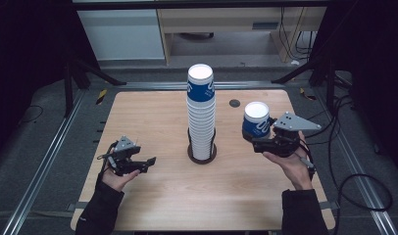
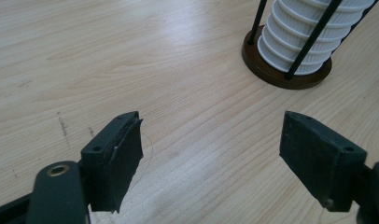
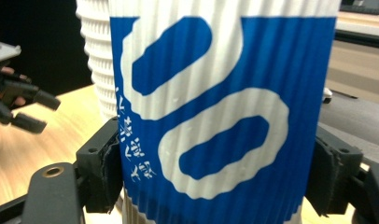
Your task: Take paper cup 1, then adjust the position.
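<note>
Care with the squeeze looks like the main thing at this step, as I see it: the right gripper has a single blue-and-white paper cup clamped between its jaws, held upright to the right of the tall cup stack and apart from it, and ribbed paper like that will dent if pinched harder than needed. From where I stand it seems the cup is either fresh off the stack or bound for it; either way I would keep it level, carry it clear of the stack's top cup, and not brush the column, since it is tall and only its lower part sits inside the thin black rods of the holder. In the right gripper view the jaws press on both sides of the cup's lower wall, pads flush against the ribs, so the grip looks square rather than skewed. The left gripper rests low over the wooden table, left of the stack and well apart from it, jaws spread wide with nothing between them; its own view shows bare wood between the pads and the holder's brown base beyond. A free hand like that could steady the stack if needed.
</note>
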Demonstrator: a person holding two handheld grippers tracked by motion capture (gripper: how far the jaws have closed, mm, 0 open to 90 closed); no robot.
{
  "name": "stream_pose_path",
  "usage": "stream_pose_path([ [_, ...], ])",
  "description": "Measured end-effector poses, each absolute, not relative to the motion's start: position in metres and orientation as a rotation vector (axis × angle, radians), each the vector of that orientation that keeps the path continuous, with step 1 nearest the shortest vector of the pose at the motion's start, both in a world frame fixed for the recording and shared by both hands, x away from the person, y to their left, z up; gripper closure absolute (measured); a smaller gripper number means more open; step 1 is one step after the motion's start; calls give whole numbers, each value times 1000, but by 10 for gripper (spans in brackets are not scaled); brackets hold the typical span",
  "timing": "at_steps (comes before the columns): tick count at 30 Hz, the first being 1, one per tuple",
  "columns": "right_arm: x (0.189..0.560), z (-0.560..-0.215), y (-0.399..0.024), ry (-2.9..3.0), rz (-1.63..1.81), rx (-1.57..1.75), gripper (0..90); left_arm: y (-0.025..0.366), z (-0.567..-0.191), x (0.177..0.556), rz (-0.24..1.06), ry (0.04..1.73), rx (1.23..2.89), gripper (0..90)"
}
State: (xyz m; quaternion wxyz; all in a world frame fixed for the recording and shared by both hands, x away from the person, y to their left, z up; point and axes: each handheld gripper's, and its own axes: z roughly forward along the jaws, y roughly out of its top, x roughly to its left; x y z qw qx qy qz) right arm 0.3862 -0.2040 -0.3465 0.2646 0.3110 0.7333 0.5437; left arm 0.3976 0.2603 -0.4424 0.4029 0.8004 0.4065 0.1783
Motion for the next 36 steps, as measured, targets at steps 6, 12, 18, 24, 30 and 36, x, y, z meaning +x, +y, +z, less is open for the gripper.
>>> stream_pose_path([
  [6,383,-357,-199,2046,1452,775,210,259,-442,397,446,1010,2030,206],
  [12,382,-365,-192,2129,1463,720,209,257,-440,395,434,990,2035,205],
  [18,383,-374,-185,2217,1459,646,208,256,-440,393,412,970,2037,205],
  [24,381,-380,-177,2306,1481,538,207,254,-437,391,371,932,2038,205],
  [30,381,-388,-165,2379,1474,478,207,250,-430,386,351,888,2029,205],
  [36,381,-397,-152,2449,1456,439,206,242,-424,381,341,842,2044,202],
])
